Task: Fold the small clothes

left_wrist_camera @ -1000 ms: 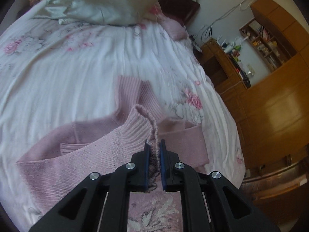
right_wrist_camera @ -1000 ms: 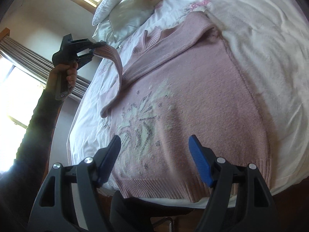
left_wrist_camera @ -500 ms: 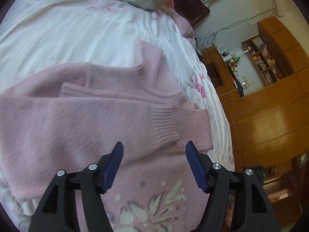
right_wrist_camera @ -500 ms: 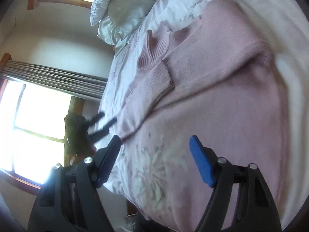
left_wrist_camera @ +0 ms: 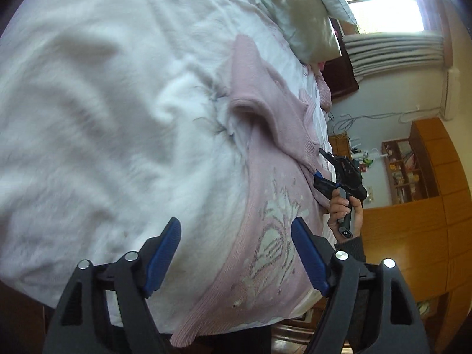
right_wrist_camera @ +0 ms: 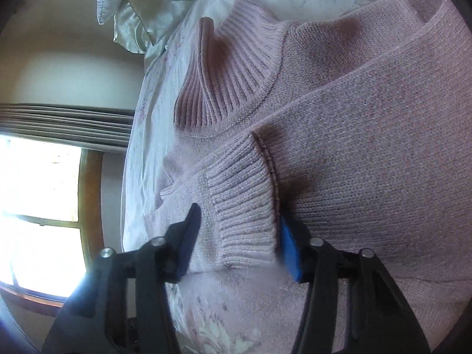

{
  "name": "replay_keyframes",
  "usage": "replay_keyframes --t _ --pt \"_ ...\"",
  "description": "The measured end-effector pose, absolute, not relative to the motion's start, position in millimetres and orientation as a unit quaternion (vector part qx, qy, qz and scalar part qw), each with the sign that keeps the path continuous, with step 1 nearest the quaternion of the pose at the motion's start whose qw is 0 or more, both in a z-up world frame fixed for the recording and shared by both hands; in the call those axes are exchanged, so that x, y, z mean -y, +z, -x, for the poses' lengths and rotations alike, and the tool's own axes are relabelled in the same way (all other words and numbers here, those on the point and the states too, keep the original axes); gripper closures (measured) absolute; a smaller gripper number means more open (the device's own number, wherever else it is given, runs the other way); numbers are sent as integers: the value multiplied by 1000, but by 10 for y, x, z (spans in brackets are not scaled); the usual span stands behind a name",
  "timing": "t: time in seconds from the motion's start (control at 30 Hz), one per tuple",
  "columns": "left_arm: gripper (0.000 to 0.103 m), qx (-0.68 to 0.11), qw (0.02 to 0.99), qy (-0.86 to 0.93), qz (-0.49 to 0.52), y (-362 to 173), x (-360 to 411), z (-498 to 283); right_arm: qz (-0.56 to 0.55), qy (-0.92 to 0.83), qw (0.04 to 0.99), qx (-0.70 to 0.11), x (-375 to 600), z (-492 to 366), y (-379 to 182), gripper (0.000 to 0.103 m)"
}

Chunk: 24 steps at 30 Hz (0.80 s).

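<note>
A pink knit sweater (left_wrist_camera: 274,159) with a pale flower pattern lies flat on the white bedcover (left_wrist_camera: 103,118). One sleeve is folded across its chest, below the ribbed collar (right_wrist_camera: 224,67). My left gripper (left_wrist_camera: 235,221) hovers open over the sweater's side near the hem, holding nothing. My right gripper (right_wrist_camera: 239,221) is open low over the folded sleeve, its fingers on either side of the ribbed cuff (right_wrist_camera: 242,203). The left wrist view shows that right gripper (left_wrist_camera: 320,162), held by a hand (left_wrist_camera: 343,209), at the cuff.
Pale satin pillows (left_wrist_camera: 298,14) lie at the head of the bed. Wooden wardrobes (left_wrist_camera: 413,236) and a cluttered shelf (left_wrist_camera: 404,165) stand beyond the bed's far side. A bright window (right_wrist_camera: 38,183) with curtains is on the other side. The bed edge (left_wrist_camera: 236,327) runs just below my left gripper.
My left gripper let go of the sleeve cuff, opened and pulled back toward the hem. The sleeve now lies across the chest. My right gripper moved in low over the cuff.
</note>
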<state>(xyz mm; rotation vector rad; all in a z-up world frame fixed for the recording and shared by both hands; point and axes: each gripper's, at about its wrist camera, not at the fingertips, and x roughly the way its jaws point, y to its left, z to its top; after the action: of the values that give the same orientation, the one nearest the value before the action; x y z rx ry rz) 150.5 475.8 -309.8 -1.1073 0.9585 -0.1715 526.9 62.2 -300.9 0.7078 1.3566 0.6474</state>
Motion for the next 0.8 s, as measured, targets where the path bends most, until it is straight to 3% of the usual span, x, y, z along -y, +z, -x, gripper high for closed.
replay_keyframes --t 0.07,0.17,0.5,0.63,0.8 --pt "26 -435 736 -73 513 -3146 -4776 -1387 -308 280 680 -604 -655 -5251 -2987 88" --pt "26 -433 736 -77 515 -3112 -4727 -1319 -301 278 689 -598 -650 -5266 -2814 98" --pt "26 -426 744 -100 505 -2896 -4490 -1242 -274 279 767 -509 43 -5200 -1515 98" --pt "26 -427 744 -105 504 -2873 -4421 -1224 -287 237 783 -498 676 -5156 -1561 98" --pt "26 -430 743 -107 501 -2858 -4366 -1216 -303 184 777 -520 1263 -5104 -2046 98"
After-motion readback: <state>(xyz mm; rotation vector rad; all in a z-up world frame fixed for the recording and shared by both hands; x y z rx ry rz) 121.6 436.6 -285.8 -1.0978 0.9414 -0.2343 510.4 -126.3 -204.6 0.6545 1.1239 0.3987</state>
